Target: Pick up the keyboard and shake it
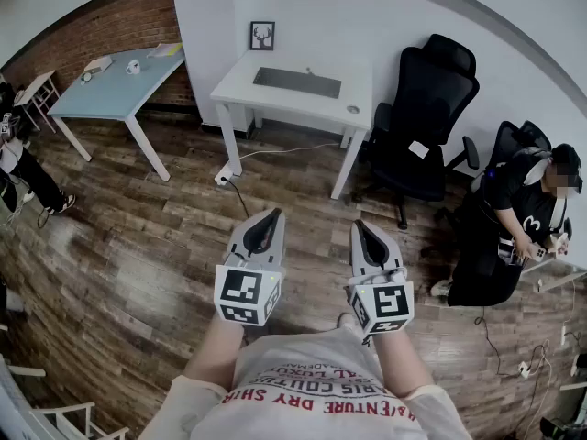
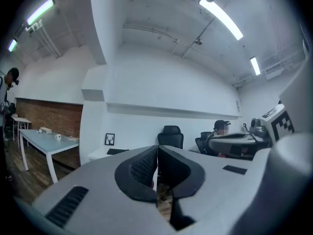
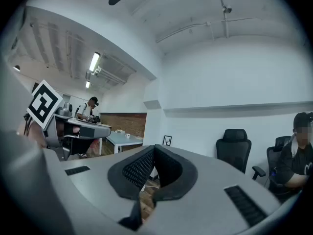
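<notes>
Evidently both tools are empty. The left hand-held gripper is clenched with its dark ribbed pads pressed together on nothing, and the right hand-held gripper is clenched the same way. They are held level, side by side, over the wood-plank floor.

The flat black rectangular keyboard lies well apart from them at about twelve o'clock, untouched on the white rectangular worktop. A small framed picture leans on the wall just behind it. A black office chair stands at about two o'clock, beside the worktop's right end. A seated person in dark clothes is at three o'clock, and a pale blue worktop at ten o'clock.

As I judge it, the approach has not begun, so the risks lie ahead:

- **Jaws:** if they do not part before reaching the keyboard, they would only push it along the worktop.
- **Grip:** a thin pinch at one edge could let the keyboard slip or twist loose during the shake.
- **Floor:** the dark cable at eleven o'clock could catch a foot on the way.
</notes>
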A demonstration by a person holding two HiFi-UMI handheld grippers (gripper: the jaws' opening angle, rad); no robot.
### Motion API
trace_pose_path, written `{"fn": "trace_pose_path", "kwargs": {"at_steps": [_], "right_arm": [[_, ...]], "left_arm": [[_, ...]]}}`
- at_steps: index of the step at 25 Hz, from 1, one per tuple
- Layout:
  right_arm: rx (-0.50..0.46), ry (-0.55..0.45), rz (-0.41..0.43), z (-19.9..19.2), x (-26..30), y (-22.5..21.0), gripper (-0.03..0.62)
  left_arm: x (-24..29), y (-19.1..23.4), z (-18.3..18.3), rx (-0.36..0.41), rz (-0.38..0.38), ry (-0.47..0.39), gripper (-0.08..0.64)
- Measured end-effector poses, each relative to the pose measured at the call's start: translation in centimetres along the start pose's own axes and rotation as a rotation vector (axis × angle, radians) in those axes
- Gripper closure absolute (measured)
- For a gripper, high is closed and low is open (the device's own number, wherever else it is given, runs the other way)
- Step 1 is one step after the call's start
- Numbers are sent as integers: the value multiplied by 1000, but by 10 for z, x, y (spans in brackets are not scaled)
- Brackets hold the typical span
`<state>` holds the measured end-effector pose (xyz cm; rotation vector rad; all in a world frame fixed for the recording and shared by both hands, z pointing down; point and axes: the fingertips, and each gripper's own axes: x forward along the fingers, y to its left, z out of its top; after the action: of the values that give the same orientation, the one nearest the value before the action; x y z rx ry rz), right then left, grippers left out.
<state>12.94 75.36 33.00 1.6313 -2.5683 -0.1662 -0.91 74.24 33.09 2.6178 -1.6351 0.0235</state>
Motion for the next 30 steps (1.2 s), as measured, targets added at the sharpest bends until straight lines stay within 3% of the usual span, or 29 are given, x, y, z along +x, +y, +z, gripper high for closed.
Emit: {"fn": "trace_pose_path", "kwargs": {"at_steps": [10, 13, 18, 30], "right_arm": [[33, -1, 1, -7, 5, 13, 568], [91, 1, 9, -11, 14, 17, 568], [90, 32, 48, -20, 34, 21, 568], [153, 63, 115, -51, 154, -45, 568]], "left_arm": [[-10, 8, -5, 16, -2, 7, 535], [-13, 20, -7, 4, 18, 12, 535], [-7, 41, -19, -26, 61, 33, 535], [105, 91, -35, -46, 137, 93, 535]]}}
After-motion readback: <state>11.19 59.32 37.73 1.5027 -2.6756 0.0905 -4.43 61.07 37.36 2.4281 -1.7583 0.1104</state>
